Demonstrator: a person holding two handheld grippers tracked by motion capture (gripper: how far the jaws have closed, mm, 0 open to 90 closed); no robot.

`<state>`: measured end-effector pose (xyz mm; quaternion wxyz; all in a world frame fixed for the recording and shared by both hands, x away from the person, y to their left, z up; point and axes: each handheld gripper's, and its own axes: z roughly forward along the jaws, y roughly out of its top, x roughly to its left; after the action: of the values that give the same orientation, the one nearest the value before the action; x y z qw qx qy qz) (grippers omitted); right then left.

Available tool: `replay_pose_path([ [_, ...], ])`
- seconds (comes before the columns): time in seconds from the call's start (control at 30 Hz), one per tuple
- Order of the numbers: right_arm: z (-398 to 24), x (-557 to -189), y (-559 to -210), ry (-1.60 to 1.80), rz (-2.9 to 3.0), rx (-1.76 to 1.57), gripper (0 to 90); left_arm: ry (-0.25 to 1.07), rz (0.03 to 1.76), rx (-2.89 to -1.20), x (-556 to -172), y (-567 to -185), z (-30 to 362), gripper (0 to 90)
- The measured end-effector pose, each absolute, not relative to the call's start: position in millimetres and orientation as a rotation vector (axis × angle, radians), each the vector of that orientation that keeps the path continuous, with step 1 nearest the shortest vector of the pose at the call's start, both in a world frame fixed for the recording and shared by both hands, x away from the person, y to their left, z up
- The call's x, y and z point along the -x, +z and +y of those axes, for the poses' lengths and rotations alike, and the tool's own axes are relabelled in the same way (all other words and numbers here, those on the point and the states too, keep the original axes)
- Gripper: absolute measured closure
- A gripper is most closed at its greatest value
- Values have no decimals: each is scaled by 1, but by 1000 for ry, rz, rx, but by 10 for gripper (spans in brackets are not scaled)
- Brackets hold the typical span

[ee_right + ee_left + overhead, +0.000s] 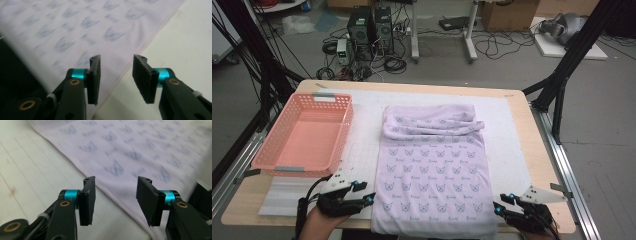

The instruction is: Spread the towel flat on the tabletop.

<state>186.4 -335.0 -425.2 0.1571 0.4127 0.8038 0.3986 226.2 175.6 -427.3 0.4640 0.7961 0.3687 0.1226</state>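
Note:
A pale lilac cloth [432,167] printed with small blue butterflies lies flat on the white mat, its far end bunched into folds [432,122]. At the cloth's near left corner my left gripper [371,199] stands open; in the left gripper view [116,200] the cloth's edge [117,192] runs under the gap and touches neither pad. At the near right corner my right gripper [496,206] is open too. In the right gripper view [116,77] the cloth's hem [130,67] passes below the jaws, apart from them.
A pink plastic basket [339,130] sits empty at the left of the table. The white mat [362,150] covers the wooden tabletop [539,165]. Computer towers [369,30], cables and a cardboard box [507,15] are on the floor beyond.

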Motion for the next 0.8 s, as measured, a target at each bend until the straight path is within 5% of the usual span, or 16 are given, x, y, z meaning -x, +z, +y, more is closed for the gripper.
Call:
replay_pose_path([
  [0.3,-314,-243,-439,1023,2164,-1262,532,404,1006,-1932,-283,-441,148,449],
  [0.43,-309,-251,-448,991,2206,-1283,598,412,1019,-2003,-290,-452,139,458],
  [0.53,-312,-250,-448,1028,2222,-1285,680,457,928,-2060,-285,-451,134,577],
  [0.63,-312,-250,-448,1056,2237,-1285,815,440,896,-2073,-280,-451,129,803],
  [0.8,-311,-249,-448,1053,2264,-1256,864,411,934,-2055,-279,-450,132,853],
])
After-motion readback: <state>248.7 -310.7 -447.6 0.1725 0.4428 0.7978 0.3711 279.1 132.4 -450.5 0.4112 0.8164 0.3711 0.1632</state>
